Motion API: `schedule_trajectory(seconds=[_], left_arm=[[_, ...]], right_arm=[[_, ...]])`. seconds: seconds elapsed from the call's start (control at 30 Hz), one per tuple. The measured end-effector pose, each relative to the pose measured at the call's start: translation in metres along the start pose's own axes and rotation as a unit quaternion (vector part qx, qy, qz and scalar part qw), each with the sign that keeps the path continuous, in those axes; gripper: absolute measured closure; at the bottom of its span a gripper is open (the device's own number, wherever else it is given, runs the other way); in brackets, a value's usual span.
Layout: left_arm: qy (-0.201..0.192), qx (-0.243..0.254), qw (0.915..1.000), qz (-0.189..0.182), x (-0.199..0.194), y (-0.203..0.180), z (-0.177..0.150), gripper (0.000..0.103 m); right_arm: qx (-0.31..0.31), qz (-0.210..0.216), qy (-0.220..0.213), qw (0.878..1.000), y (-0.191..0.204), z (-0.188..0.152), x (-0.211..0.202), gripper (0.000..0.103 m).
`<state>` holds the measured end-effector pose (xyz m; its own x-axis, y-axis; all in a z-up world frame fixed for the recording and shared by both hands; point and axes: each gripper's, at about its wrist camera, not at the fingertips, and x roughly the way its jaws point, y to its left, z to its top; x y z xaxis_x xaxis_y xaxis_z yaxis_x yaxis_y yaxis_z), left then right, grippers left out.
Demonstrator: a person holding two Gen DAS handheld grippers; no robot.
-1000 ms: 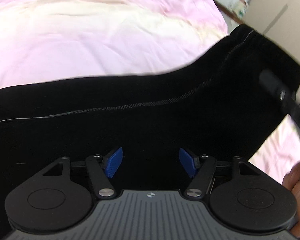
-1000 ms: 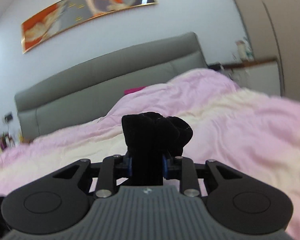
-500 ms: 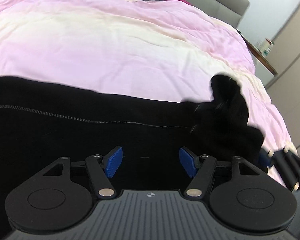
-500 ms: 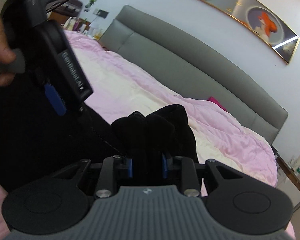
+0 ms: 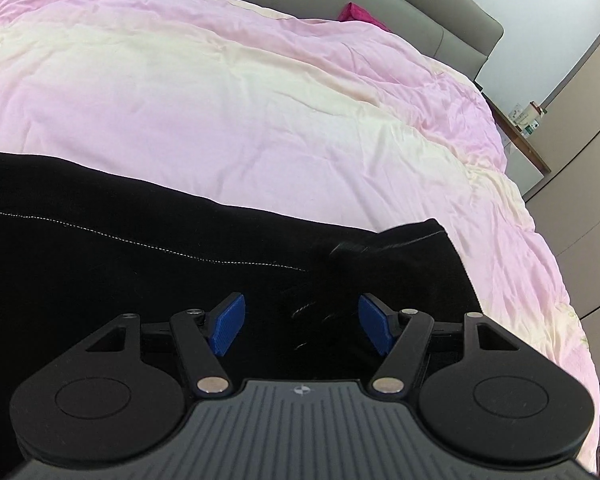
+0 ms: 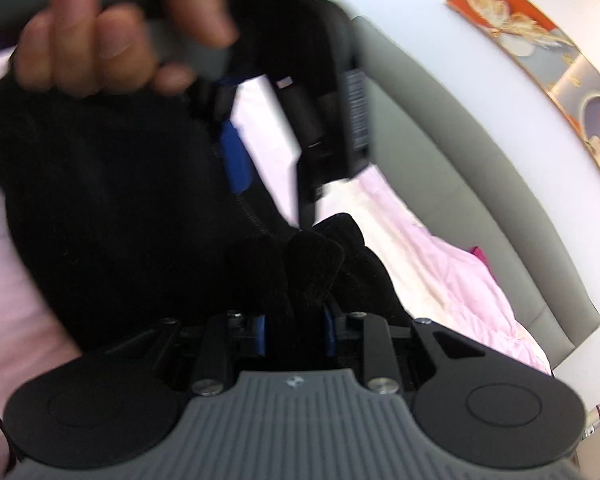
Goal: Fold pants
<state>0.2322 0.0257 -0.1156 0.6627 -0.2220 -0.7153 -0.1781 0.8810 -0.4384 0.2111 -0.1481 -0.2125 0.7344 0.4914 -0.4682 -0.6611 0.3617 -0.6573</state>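
Note:
Black pants (image 5: 140, 280) lie across the pink and cream duvet (image 5: 260, 100), a stitched seam running along them. One end is doubled over at the right (image 5: 416, 240). My left gripper (image 5: 300, 322) hovers open just over the dark cloth, its blue pads apart with nothing pinched. In the right wrist view my right gripper (image 6: 294, 328) is shut on a bunched wad of the pants (image 6: 312, 256). Close above it, blurred, a hand (image 6: 88, 52) holds the left gripper, one of its blue pads (image 6: 234, 160) over the pants.
A grey padded headboard (image 5: 440, 16) with a magenta pillow (image 5: 356, 14) closes the far side of the bed. A bedside shelf with bottles (image 5: 526, 120) and a wardrobe wall (image 5: 580, 200) stand at the right. A long picture (image 6: 540, 52) hangs on the wall.
My right gripper rolled over and carried its bunch of pants across to the left gripper, which now fills its view. In the left view the lifted cloth has dropped flat, doubled over at the right.

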Motion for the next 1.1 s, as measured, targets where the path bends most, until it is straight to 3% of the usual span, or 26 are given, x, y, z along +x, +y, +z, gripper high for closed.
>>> schedule_trajectory(seconds=[0.17,0.3,0.43,0.53,0.67,0.73,0.83,0.93,1.0,1.1], left_arm=[[-0.003,0.015,0.9998,-0.014,-0.002,-0.013,-0.001,0.026],[-0.013,0.040,0.9988,-0.024,-0.002,-0.031,0.003,0.026],[-0.017,0.057,0.9978,-0.030,-0.001,-0.043,0.007,0.026],[0.008,0.079,0.9961,-0.038,0.014,-0.052,0.011,0.026],[0.056,0.122,0.9909,-0.008,0.050,-0.053,0.006,0.028],[0.072,0.146,0.9865,-0.012,0.063,-0.050,0.000,0.033],[0.080,0.164,0.9832,-0.005,0.067,-0.049,-0.002,0.042],[0.091,0.130,0.9871,-0.018,0.066,-0.041,0.005,0.042],[0.092,0.120,0.9882,-0.024,0.066,-0.036,0.007,0.044],[0.089,0.124,0.9880,-0.026,0.064,-0.035,0.005,0.045]], right_arm=[[-0.035,0.015,0.042,0.998,0.027,-0.004,0.020,0.078],[0.001,-0.011,0.020,1.000,0.021,0.011,0.017,0.078],[-0.017,-0.036,-0.014,0.999,0.029,0.012,0.010,0.078],[-0.038,-0.017,-0.032,0.999,0.038,0.010,0.009,0.073],[-0.066,-0.008,-0.011,0.998,0.052,0.007,0.013,0.069],[-0.053,0.020,-0.003,0.998,0.043,0.010,0.007,0.066],[0.014,0.100,0.008,0.995,0.010,0.021,-0.009,0.066],[0.137,0.154,0.000,0.979,-0.030,0.017,-0.033,0.066],[0.224,0.140,-0.014,0.964,-0.055,0.011,-0.045,0.066],[0.346,0.052,0.002,0.937,-0.091,0.002,-0.044,0.066]])
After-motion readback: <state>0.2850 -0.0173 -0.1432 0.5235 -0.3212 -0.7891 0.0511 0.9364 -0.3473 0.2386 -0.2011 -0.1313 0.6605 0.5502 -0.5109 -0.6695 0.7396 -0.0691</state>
